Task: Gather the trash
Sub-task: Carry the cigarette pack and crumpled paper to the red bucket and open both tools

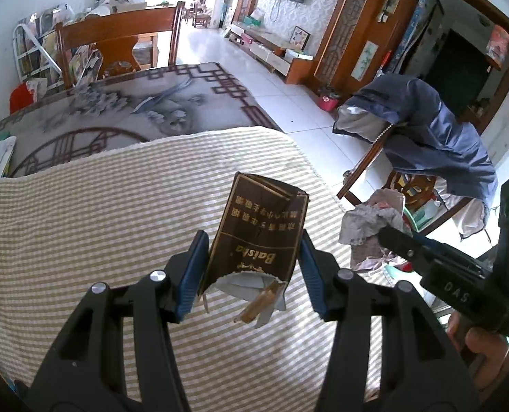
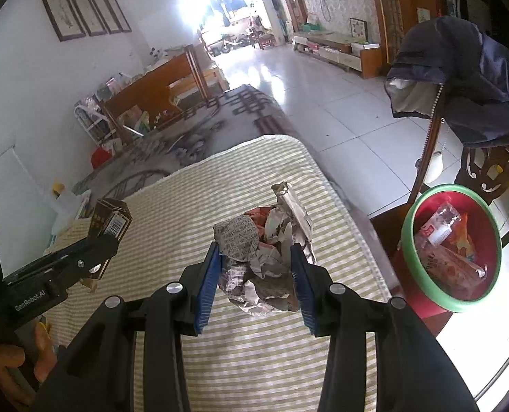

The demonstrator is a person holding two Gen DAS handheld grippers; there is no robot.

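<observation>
Two tools are up over the striped cloth (image 1: 82,226) on the counter, each with a bit of rubbish in its grip. The left tool (image 1: 254,240) is clamped on a torn brown cigarette pack (image 1: 257,230), held upright with its ripped end toward the hand and scraps of foil and paper hanging out. The right tool (image 2: 257,254) is clamped on a crumpled wad of printed wrapper (image 2: 264,247), foil showing at its top.

Off the counter's right edge, lower down, sits a red bin (image 2: 453,247) with a green rim, already holding snack packets and a clear plastic wrapper. Whether it stands on a stool or on the floor I cannot quite tell. Just behind it is a carved wooden chair (image 2: 487,168) with a dark blue jacket (image 2: 474,79) draped over its back, crowding the space above the bin.

Beyond the striped cloth the counter wears a grey patterned cover (image 1: 124,110), with a second wooden chair (image 1: 117,44) at its far end and a cluttered white rack (image 1: 34,55) against the wall.
</observation>
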